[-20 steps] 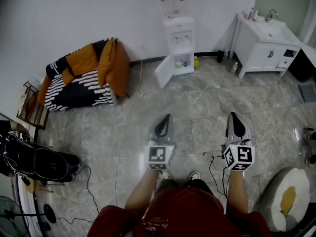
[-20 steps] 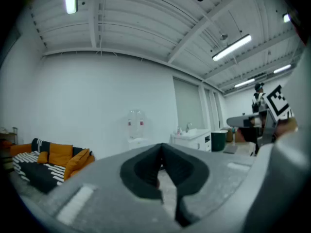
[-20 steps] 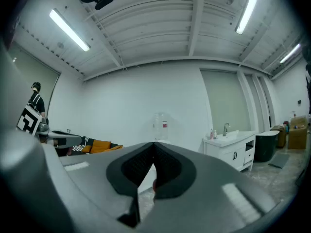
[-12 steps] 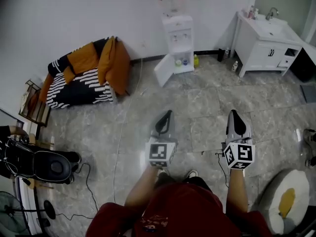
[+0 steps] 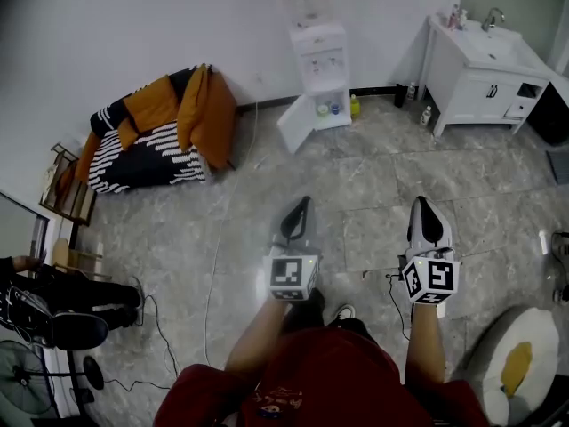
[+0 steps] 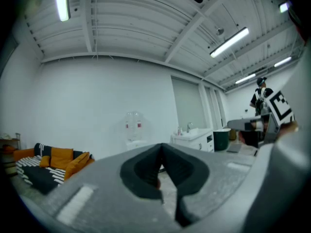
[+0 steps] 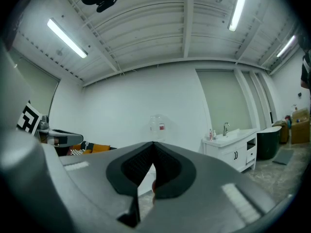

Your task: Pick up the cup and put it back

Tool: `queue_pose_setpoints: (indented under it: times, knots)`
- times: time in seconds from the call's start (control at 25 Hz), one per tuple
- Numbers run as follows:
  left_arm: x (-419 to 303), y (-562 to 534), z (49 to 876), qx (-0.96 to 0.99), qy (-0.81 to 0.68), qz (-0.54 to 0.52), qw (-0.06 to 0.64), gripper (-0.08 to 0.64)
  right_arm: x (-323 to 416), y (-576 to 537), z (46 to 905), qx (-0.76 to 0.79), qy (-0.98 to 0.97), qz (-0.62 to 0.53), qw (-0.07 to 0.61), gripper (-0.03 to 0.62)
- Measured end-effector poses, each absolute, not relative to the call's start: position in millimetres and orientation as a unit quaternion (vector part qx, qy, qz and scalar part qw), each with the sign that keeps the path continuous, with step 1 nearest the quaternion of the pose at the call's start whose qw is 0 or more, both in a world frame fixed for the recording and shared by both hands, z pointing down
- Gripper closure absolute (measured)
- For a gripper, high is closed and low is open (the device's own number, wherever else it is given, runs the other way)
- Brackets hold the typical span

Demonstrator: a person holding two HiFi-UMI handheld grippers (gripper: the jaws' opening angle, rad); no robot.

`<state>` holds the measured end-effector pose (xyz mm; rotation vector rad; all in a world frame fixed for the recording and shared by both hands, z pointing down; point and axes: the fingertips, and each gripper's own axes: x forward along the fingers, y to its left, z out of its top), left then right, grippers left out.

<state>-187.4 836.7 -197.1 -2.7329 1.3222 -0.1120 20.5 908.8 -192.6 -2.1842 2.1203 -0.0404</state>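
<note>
- Head view: the whole room has slid a little in frame over the last second. The striped sofa [image 5: 147,145] and the white vanity [image 5: 480,78] have both shifted, and the gear at the left edge has dropped lower, so the wearer is moving across the floor [image 5: 258,203].
- The water dispenser [image 5: 320,56] stands at the far wall with its lower door [image 5: 296,127] swung open. It sits almost where it did, so little ground has been closed yet.
- Feet: 2 pale shoes were side by side, and now only 1 pale shoe [image 5: 343,311] shows. I'd call that a step in progress.
- The left tongs [image 5: 303,205] and right tongs [image 5: 419,206] ride level out front, unmoved in frame. Both have their tips together with nothing between them.
- Cups [image 5: 327,109]: 2 small ones, green and blue, seem to stand inside the dispenser's open compartment, well apart from both tongs. They are too small to tell which is the target.
- My read is that this is the approach only. The pick-up has not begun, and the tongs must open before any grab.
</note>
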Motion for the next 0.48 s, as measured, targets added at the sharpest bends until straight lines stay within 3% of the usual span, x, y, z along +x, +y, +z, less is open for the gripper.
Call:
queue_pose_setpoints:
  times: [0.48]
  knots:
    - [-184,801,-184,-0.893,0.446,-0.035,0.044,0.559,28,865,-181,-0.705,0.708,-0.022,0.044,0.594]
